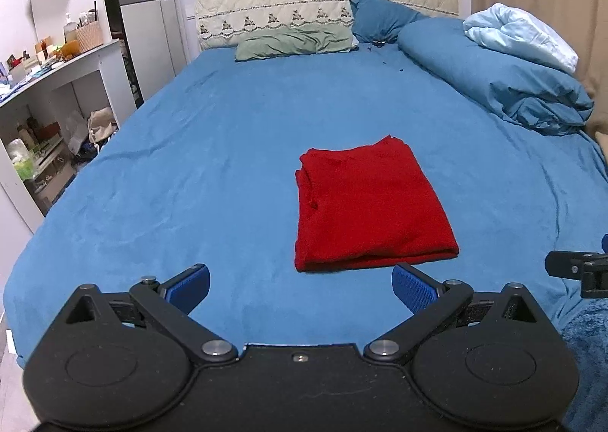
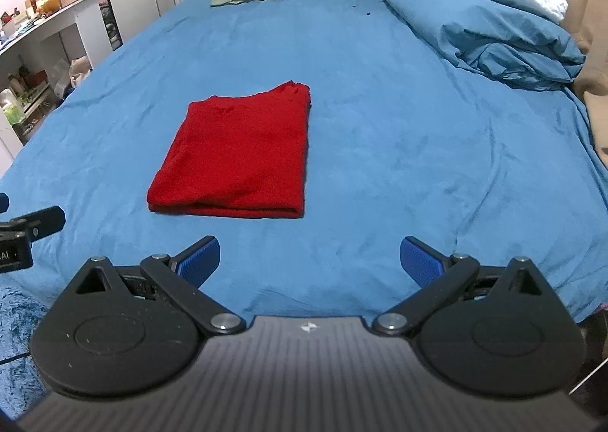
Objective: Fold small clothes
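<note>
A red garment (image 1: 368, 204) lies folded into a neat rectangle on the blue bed sheet (image 1: 212, 150). It also shows in the right wrist view (image 2: 239, 154). My left gripper (image 1: 300, 285) is open and empty, held just short of the garment's near edge and a little to its left. My right gripper (image 2: 309, 261) is open and empty, held short of the garment and to its right. Neither gripper touches the cloth. The right gripper's finger shows at the right edge of the left wrist view (image 1: 570, 266).
A rolled blue duvet (image 1: 494, 70) with a pale blue blanket (image 1: 520, 34) lies along the bed's right side. Green (image 1: 292, 42) and blue pillows sit at the headboard. White shelves (image 1: 57, 97) with clutter stand left of the bed. A fluffy blue rug (image 2: 19, 325) lies below.
</note>
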